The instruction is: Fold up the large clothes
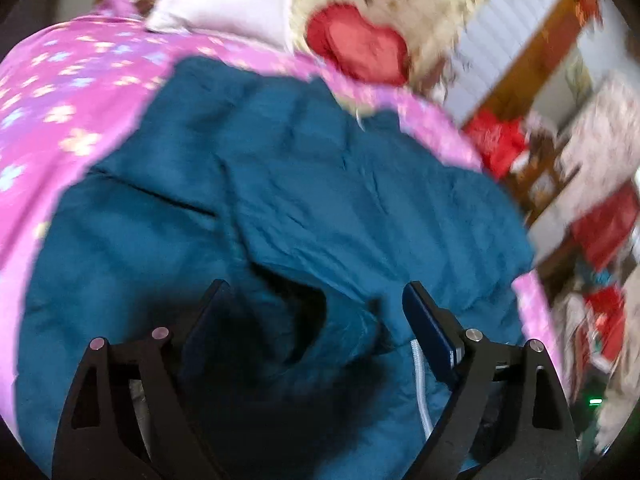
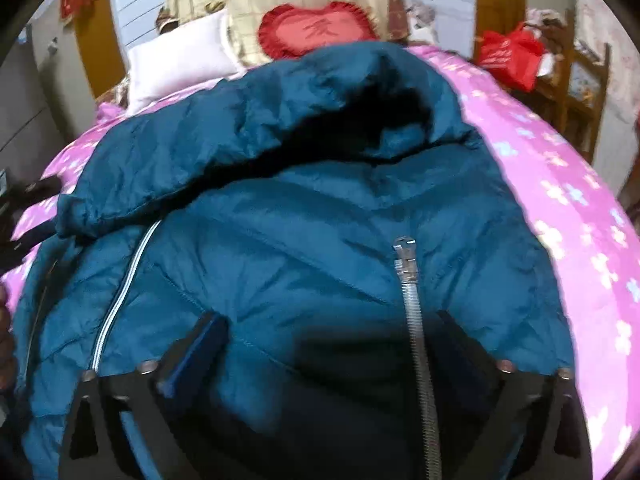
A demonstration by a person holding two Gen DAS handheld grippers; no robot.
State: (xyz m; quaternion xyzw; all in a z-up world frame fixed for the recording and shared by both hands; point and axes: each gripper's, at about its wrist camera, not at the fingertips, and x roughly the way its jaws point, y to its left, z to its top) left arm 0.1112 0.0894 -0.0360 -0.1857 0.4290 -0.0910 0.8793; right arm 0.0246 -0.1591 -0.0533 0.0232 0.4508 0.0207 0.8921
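A: Quick status, where's the garment?

B: The puffy teal quilted jacket (image 2: pixel 304 216) is spread on the pink flower-print bedspread (image 2: pixel 560 184), hood end pointing away from me toward the white pillow (image 2: pixel 180 60) and the red heart-shaped cushion (image 2: pixel 316 32). So its long axis runs straight out from my claws, hem end nearest me.

A: Right claw?

B: My right gripper (image 2: pixel 332 320) stands wide apart, nothing pinched. It hangs over the front panel, with the metal zipper strip (image 2: pixel 412 312) running between the fingers, closer to the right one. The other zipper edge (image 2: pixel 120 288), white, lies off to the left.

A: Left claw?

B: My left gripper (image 1: pixel 316 292) is spread too, and empty. It looks down on rumpled teal fabric with a dark fold or opening between the fingers. I can't tell if that's a sleeve mouth, the frame is blurred.

A: Which one's nearer the work?

B: Right, I'd judge, since it sits right over the zipper line. The next fold probably runs along that near-to-far axis. A sleeve lies across the chest up by the hood (image 2: pixel 392 80).
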